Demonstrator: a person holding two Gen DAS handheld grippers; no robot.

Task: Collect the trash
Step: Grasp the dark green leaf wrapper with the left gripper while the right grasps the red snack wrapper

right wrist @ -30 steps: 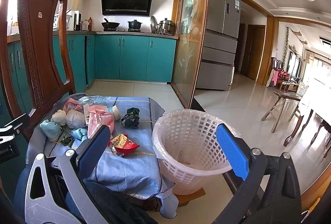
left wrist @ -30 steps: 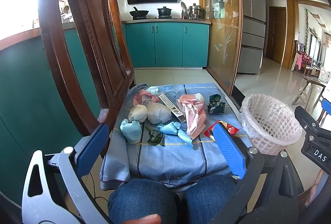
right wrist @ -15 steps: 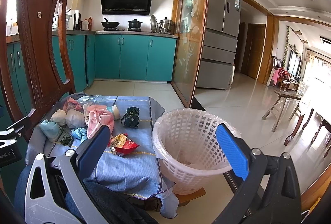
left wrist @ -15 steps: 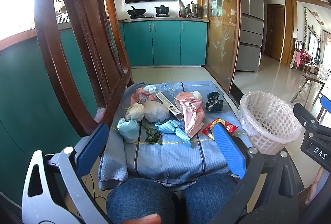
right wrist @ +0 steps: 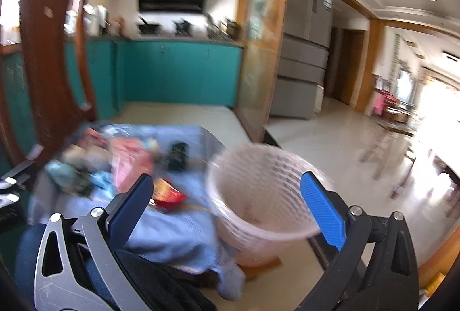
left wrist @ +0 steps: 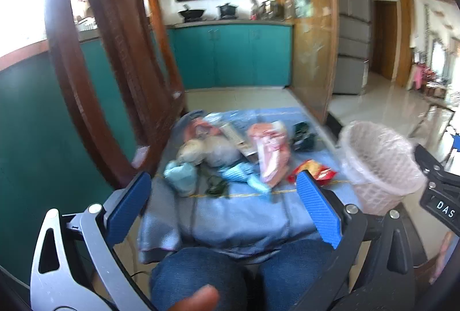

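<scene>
Both tools, left tool [left wrist: 222,197] and right tool [right wrist: 227,196], are held wide open, empty. Wrappers [left wrist: 270,150] are judged light, crumpled, soft; best pinched at raised folds.

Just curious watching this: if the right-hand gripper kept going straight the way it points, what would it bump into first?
Probably the white basket, which sits between the open right gripper's fingers; blur makes depth uncertain.

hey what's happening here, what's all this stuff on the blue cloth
A seated person holds a two-finger gripper in each hand, clearing trash. Wrappers, including a red snack wrapper and a pink packet, lie on the blue cloth. The white basket stands beside it. The left gripper and right gripper are open, holding nothing.
</scene>
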